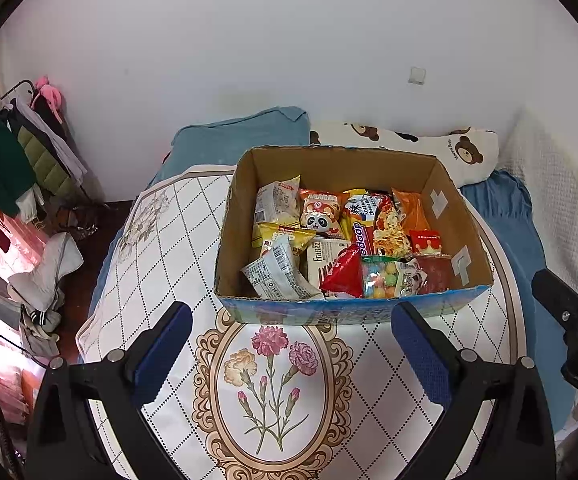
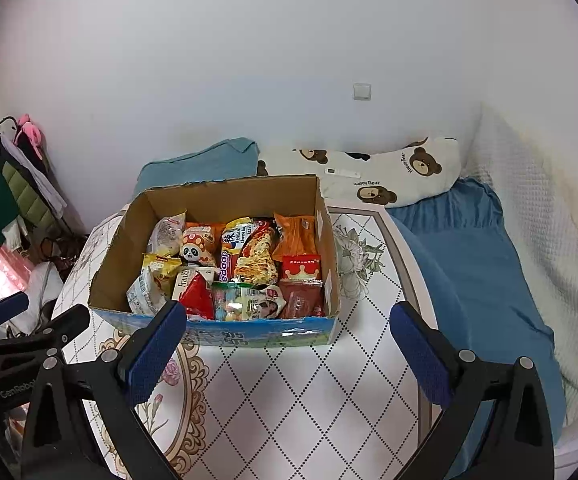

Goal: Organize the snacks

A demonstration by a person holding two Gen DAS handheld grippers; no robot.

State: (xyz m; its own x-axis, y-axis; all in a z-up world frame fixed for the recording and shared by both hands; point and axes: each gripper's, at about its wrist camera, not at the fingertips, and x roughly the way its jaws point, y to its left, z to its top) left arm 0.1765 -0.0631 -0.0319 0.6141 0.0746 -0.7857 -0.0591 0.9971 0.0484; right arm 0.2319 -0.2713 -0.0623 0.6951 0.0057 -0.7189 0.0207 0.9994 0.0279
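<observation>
Left hand-held gripper: fingers spread wide apart, nothing between the blue pads. It hangs over the near part of the desk, above the oval carnation motif printed on the covering, just short of the box's near wall.

Right hand-held gripper: fingers likewise wide apart, holding nothing. It stands over the diamond-patterned part of the desk, to the right of the left unit, whose black body shows at the left edge of the right wrist view. Its left pad overlaps the box's near left corner in that view; contact cannot be determined.

Cardboard box: open-topped, brown inside, blue print on the outer near wall, resting on the desk ahead of both grippers. The snacks lie inside it, packed close and overlapping:
- panda packet, rear centre
- white barcode packet, near left, tilted
- red packet, near centre
- clear bag of coloured candy balls, just right of the red packet
- orange packet, rear right
- red crown packet, in front of the orange one

Surroundings: bear-print pillow and blue pillow behind the box against a white wall; blue bedding to the right; clothes rack at far left
</observation>
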